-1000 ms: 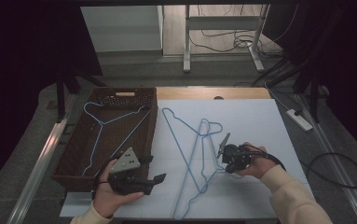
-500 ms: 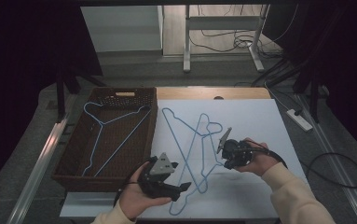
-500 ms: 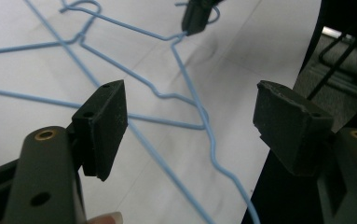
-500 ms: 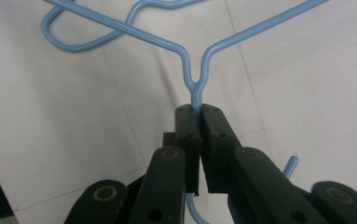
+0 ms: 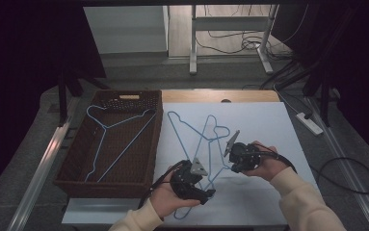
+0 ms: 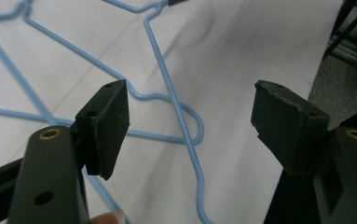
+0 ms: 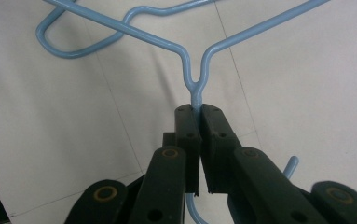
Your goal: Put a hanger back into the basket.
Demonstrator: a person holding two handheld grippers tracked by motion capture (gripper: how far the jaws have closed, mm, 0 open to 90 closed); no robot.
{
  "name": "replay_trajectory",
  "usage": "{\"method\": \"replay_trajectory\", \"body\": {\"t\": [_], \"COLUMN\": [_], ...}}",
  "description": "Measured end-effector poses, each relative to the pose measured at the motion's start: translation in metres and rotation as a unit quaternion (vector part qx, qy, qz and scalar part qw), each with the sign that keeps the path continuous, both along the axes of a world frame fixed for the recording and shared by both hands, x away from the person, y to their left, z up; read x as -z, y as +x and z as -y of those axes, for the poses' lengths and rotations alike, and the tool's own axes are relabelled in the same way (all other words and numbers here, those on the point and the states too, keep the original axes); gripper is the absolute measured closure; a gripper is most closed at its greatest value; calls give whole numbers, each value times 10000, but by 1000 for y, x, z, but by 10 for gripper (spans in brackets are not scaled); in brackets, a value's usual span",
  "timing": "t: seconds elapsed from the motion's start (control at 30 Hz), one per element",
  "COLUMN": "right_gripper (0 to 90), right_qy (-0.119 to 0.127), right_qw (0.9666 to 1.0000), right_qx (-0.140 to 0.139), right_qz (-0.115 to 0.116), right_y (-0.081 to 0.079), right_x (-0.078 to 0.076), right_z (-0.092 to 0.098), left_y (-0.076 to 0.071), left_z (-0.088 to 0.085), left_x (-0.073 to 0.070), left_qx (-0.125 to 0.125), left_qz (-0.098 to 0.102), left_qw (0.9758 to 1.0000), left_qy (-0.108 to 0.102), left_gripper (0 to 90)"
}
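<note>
Fingers on the left gripper (image 6: 190, 121) are spread wide, pads (image 6: 108, 126) well apart with nothing pinched, and they've only just eased in a touch. Between them, down on the white table cover (image 6: 260, 60), lies the rounded end loop of a blue wire hanger (image 6: 185, 135); the pads aren't touching it as far as the left gripper view shows. In the high view that left gripper (image 5: 210, 194) sits low near the front edge of the cover, over the lower wires of the hangers.

Far left on the table there's a brown wicker basket (image 5: 76, 159) with one blue hanger inside (image 5: 110, 139), lying flat on the bottom.

Moving right, two blue hangers lie crossed over each other on the cover, just beside the basket. Which one the left jaws hover over is hard to call from above.

Right gripper (image 7: 198, 109) is clamped tight on the neck of a hanger (image 7: 199, 70), right where the two shoulder wires meet; the hook curls out below the jaws. In the high view the right gripper (image 5: 229, 153) sits at the right side of the crossed pair.
</note>
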State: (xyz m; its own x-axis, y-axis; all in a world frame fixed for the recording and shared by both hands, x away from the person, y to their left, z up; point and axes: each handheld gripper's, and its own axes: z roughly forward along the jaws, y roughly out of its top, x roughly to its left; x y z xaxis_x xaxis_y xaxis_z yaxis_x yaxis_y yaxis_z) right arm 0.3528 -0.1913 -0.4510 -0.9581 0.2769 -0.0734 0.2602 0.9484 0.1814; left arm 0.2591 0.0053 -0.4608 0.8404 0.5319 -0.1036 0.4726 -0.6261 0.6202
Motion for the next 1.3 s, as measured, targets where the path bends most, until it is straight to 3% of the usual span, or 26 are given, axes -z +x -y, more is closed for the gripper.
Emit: {"method": "replay_trajectory", "body": {"t": [0.23, 0.47, 0.67, 0.77, 1.0, 1.17, 1.3], "right_gripper": [868, 868, 868, 867, 856, 844, 731], "right_qy": [29, 73, 137, 167, 615, 833, 1186], "right_qw": [10000, 9999, 9997, 9996, 9971, 9944, 9886], "right_qx": [-4, -3, 11, 39, 251, 294, 489], "right_qz": [59, 110, 195, 222, 381, 589, 792], "right_y": [0, -1, -2, -2, -4, -7, -8], "right_x": [-2, -4, -9, -11, -24, -29, -33], "right_z": [0, 0, 0, 0, 8, 10, 12], "left_y": [18, 21, 22, 22, 25, 25, 26], "left_z": [10, 12, 12, 11, 3, -1, -2], "left_x": [21, 24, 25, 23, 15, 11, 10], "left_qx": [-219, -181, -115, -163, -540, -653, -677], "left_qz": [-217, -302, -443, -380, -149, -79, -78], "left_qw": [9993, 9992, 9989, 9991, 9984, 9977, 9973], "left_qy": [201, 199, 82, 89, -67, -171, -267], "left_gripper": [376, 484, 762, 795, 853, 862, 863]}}
